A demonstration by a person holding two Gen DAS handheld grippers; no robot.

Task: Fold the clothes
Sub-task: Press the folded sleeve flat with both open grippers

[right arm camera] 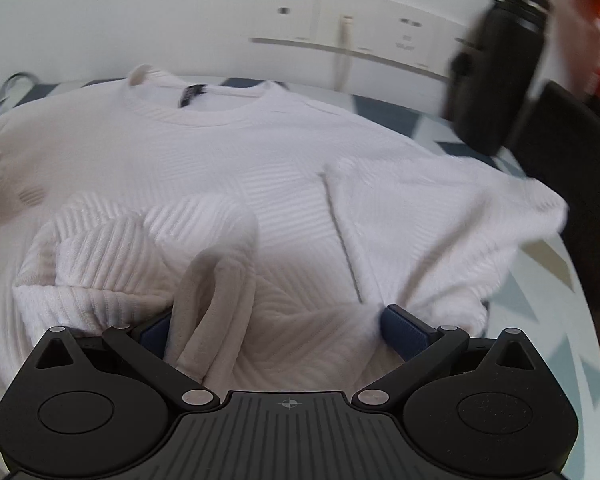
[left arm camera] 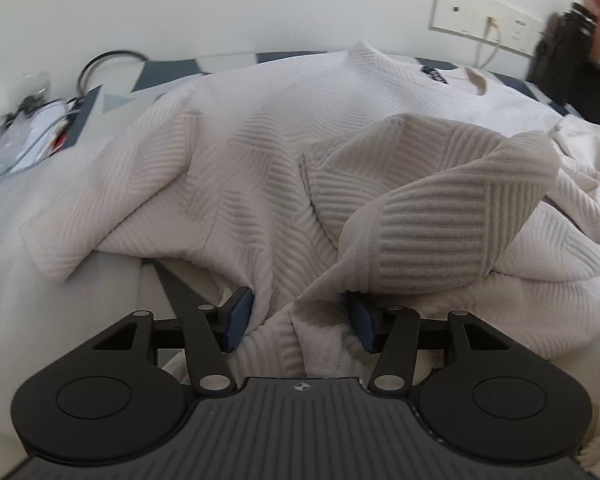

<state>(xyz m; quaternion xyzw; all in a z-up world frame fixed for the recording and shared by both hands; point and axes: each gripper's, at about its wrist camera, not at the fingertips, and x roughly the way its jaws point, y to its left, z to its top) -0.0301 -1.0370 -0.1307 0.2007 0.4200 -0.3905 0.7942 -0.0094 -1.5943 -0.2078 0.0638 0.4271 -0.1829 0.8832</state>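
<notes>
The left gripper [left arm camera: 300,322] has its blue pads apart with a bunched hem of the white ribbed sweater [left arm camera: 284,168] between them. The right gripper [right arm camera: 278,334] likewise stands wide, fabric folds between its fingers. The sweater lies spread on a patterned table [right arm camera: 548,280], collar toward the wall [right arm camera: 140,8], beside a black bottle [right arm camera: 496,68].

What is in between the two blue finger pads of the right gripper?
Bunched fabric of the white ribbed sweater, seen in the right wrist view between the right gripper's pads.

Both wrist views close, low, wallward; share sweater [left arm camera: 284,168] (right blurred, seemingly).
</notes>
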